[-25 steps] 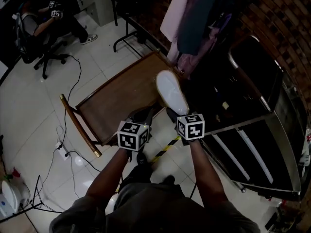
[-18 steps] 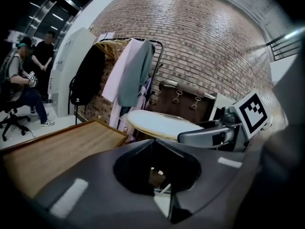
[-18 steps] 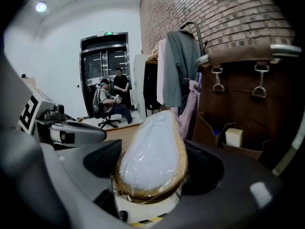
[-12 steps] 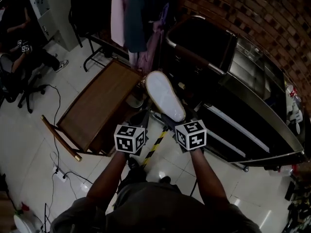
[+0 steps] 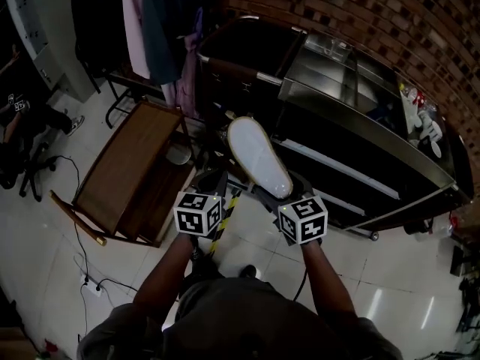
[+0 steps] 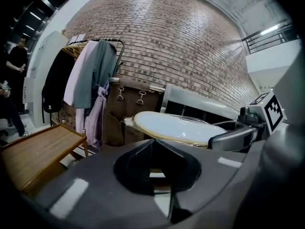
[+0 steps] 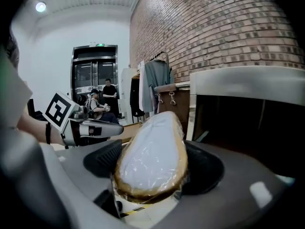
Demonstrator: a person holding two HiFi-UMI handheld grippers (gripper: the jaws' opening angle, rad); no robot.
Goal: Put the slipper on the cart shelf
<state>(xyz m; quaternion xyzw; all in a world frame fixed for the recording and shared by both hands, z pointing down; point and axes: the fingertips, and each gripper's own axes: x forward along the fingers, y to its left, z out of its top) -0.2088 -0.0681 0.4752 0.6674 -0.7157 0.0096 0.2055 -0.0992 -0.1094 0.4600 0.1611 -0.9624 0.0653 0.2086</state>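
A white slipper (image 5: pixel 259 156) with a tan rim, wrapped in clear film, sticks out sole-up from my right gripper (image 5: pixel 271 188), which is shut on its heel end. In the right gripper view the slipper (image 7: pixel 152 159) fills the space between the jaws of the right gripper (image 7: pixel 152 178). Just beyond its toe stands a dark metal cart (image 5: pixel 360 126) with shelves against the brick wall. My left gripper (image 5: pixel 214 184) hangs beside the slipper at its left, shut and empty. In the left gripper view the left gripper (image 6: pixel 153 143) has its tips together, and the slipper (image 6: pixel 176 128) floats to the right.
A low wooden tray table (image 5: pixel 120 175) stands on the white tiled floor at the left. Clothes (image 5: pixel 161 28) hang from a rack behind it. Cables (image 5: pixel 79 231) trail across the floor. A seated person (image 5: pixel 22 118) is at the far left. Yellow-black tape (image 5: pixel 223 227) marks the floor near my feet.
The view has swung to the right: the wooden table has slid left and the metal cart has come towards the middle. The slipper stays in the right gripper, now nearer the cart.
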